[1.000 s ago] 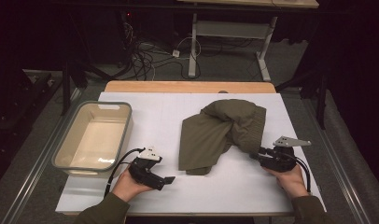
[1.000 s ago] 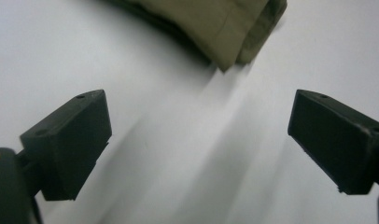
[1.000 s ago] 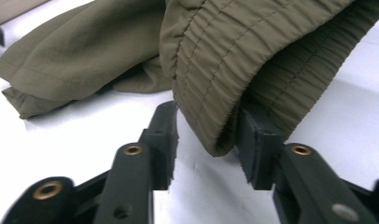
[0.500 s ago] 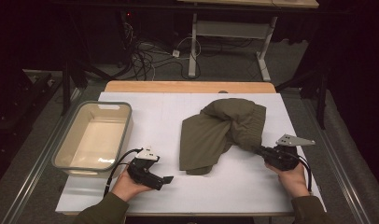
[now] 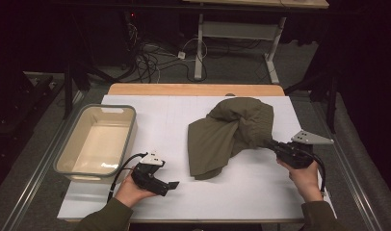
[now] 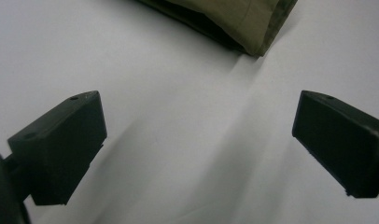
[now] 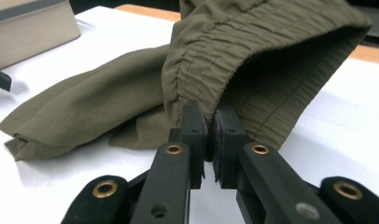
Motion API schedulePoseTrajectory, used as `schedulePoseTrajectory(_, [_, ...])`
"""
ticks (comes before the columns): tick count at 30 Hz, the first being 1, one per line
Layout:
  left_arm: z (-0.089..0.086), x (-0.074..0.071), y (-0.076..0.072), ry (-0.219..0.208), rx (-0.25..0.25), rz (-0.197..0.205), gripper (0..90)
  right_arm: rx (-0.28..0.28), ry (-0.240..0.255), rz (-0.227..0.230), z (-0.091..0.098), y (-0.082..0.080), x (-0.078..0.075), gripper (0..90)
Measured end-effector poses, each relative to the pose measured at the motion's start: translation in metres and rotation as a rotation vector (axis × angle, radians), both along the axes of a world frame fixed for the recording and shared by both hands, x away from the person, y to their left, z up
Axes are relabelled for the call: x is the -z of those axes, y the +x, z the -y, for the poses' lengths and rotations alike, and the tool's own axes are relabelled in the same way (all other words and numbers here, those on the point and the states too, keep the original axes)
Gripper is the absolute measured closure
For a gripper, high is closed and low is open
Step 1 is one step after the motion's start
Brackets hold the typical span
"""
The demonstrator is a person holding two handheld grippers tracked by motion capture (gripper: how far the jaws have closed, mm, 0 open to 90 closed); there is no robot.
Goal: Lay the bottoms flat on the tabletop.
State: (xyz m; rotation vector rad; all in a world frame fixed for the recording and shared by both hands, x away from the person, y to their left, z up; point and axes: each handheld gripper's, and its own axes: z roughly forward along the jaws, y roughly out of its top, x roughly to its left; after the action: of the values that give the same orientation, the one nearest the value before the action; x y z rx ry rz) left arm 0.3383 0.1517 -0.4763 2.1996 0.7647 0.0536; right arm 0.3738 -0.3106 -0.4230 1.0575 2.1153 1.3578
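Now that its jaws have just been closing, the right gripper (image 7: 208, 135) is seen pinching the elastic waistband of the olive garment (image 5: 232, 132), whose edge has been raised off the counter (image 5: 261, 192). At nine o'clock, the left gripper (image 6: 197, 140) is held spread and empty; lifting appears begun.

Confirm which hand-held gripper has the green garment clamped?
The right hand-held gripper: its jaws are shut on the elastic waistband of the olive garment. The left hand-held gripper is open over bare table.
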Motion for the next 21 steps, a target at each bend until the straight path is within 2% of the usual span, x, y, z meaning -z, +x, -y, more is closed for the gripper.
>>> schedulePoseTrajectory(7, [0.003, 0.001, 0.001, 0.008, 0.008, -0.005, 3.0, 0.021, 0.017, 0.028, 0.0, 0.012, -0.008, 85.6])
schedulePoseTrajectory(12, [0.006, -0.003, 0.002, -0.015, 0.004, 0.003, 3.5, 0.048, 0.031, 0.027, 0.004, 0.025, -0.008, 85.5])
schedulePoseTrajectory(17, [0.025, -0.015, 0.006, -0.031, 0.021, 0.034, 4.1, 0.044, 0.031, 0.017, 0.002, 0.027, -0.006, 85.6])
schedulePoseTrajectory(21, [0.045, -0.021, 0.009, -0.031, 0.057, 0.044, 4.1, 0.043, 0.027, 0.019, 0.001, 0.026, -0.006, 85.5])
